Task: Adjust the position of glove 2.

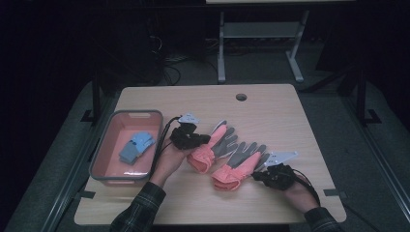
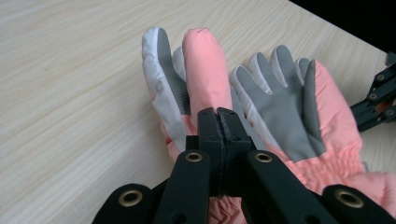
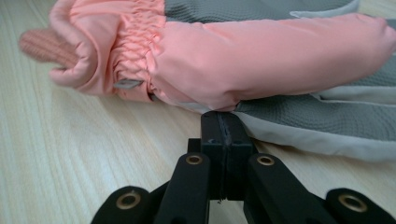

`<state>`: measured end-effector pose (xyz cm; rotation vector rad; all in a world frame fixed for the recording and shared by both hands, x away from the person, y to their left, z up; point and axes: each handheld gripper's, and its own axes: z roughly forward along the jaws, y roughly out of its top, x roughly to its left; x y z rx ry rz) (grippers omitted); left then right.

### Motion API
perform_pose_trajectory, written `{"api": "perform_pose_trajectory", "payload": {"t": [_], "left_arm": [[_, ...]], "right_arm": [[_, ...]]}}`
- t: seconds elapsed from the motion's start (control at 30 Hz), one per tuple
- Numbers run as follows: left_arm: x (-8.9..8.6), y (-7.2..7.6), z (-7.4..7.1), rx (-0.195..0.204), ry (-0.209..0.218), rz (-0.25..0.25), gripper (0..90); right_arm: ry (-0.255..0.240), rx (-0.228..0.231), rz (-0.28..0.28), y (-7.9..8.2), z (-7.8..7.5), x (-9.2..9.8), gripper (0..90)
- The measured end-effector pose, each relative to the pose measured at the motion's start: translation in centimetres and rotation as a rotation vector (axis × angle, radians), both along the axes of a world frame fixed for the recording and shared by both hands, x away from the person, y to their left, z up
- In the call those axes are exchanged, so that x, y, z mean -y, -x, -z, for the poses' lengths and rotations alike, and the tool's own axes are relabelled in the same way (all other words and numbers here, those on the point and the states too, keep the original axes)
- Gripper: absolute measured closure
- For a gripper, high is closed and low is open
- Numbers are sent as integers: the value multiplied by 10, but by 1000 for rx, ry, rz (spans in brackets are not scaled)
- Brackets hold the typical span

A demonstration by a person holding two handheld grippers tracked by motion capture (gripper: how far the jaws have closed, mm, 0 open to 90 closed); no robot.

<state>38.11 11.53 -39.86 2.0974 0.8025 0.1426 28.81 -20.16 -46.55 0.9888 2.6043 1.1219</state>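
Gloves: two pink/grey padded gloves, mid tabletop, side by side, fingers pointing toward the far right corner, cuffs toward your near edge. Left glove (image 1: 212, 145) is touching the right glove (image 1: 239, 166).
Look: pink shell, grey textured palm, white trim on the fingers, elastic gathered wrist, ribbed knit inner cuff poking out of the right one. Soft, bulky, will sag if picked up by one point.
Left gripper (image 2: 218, 114): jaws closed, tips sitting over the left glove near its wrist. Can't tell for sure if fabric is pinched; looks like a thin fold at most.
Right gripper (image 3: 223, 119): jaws closed, tips at the lower seam of the right glove, just under the pink side. Same doubt re an actual pinch.
Step, as I read it: you're taking hold of a glove w/ each hand, prob. to move them to the bin.
Do it well: check you've got fabric, not air. Bite deeper near the elastic wrist, it's firmer. Raise slowly, watch for slip.
Bin (image 1: 104, 157): grey-rimmed pink tub at the left edge, blue folded cloth (image 1: 137, 146) inside; free room at its far end.
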Motion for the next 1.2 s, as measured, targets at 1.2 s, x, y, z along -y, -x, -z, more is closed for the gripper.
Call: {"api": "perform_pose_trajectory", "payload": {"t": [1.2], "left_arm": [[55, 31, -12, -10, 49, 288, 896]], "right_arm": [[-16, -18, -30, -13, 1, -26, 900]]}}
